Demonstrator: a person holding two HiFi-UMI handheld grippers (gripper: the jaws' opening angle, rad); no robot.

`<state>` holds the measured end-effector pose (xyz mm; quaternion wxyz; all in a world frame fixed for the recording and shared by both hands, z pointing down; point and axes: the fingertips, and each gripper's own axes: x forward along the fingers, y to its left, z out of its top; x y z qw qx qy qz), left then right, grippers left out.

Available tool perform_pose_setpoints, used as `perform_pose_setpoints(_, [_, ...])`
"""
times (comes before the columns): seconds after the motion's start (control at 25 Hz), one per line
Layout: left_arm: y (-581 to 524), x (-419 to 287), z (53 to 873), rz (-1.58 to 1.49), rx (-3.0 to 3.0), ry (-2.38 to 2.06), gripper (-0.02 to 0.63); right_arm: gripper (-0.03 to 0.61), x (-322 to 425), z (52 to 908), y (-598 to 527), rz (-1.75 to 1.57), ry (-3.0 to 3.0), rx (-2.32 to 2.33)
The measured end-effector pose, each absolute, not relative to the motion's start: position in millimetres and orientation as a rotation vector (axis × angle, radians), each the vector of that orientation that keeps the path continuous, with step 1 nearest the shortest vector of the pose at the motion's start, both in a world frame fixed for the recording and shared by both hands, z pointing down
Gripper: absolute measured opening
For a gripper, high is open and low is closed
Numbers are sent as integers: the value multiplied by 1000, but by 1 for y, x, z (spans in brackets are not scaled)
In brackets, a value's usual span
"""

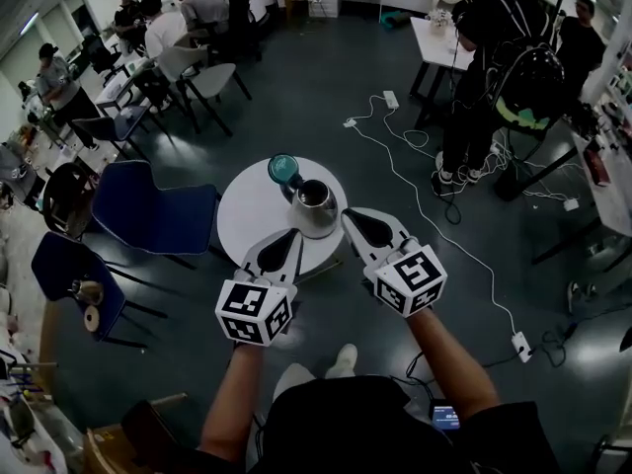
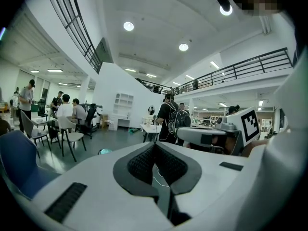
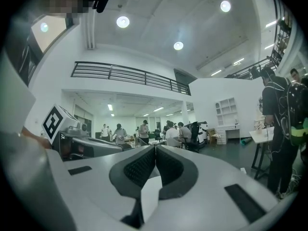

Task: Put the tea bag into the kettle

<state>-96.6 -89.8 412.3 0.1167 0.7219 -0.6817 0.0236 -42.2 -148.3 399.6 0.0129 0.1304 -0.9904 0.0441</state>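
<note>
The left tongs [image 1: 292, 235] are shut, the two dark pads meeting at the tip with nothing between them. The right tongs [image 1: 349, 214] are shut in the same way, and the pale patch behind their pads looks to me like the white worktop [image 1: 247, 215] seen through the gap, not a held thing. Both pairs hang side by side over the near edge of this small round worktop and point toward its middle, so I judge that the person is lined up in front of the kettle without working on it at this moment.

The kettle [image 1: 315, 203] stands just beyond the tips, closer to the right tongs, and its top is open, I suppose so that something can go in from above. A teal round thing [image 1: 283, 170], maybe its lid, lies just behind it, touching or almost touching.

The tea bag I cannot find in any view. It may be already inside the kettle or hidden, and I cannot tell which.

Farther off, a blue chair [image 1: 148, 213] stands to the left, a white cable [image 1: 415, 181] runs over the floor, and a person with a backpack [image 1: 509, 67] stands at another table.
</note>
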Motion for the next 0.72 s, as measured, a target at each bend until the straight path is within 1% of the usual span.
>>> perform_pose_setpoints(0.72, [-34, -138, 385, 53, 2222, -1950, 15, 20, -83, 375, -86, 71, -3091, 489])
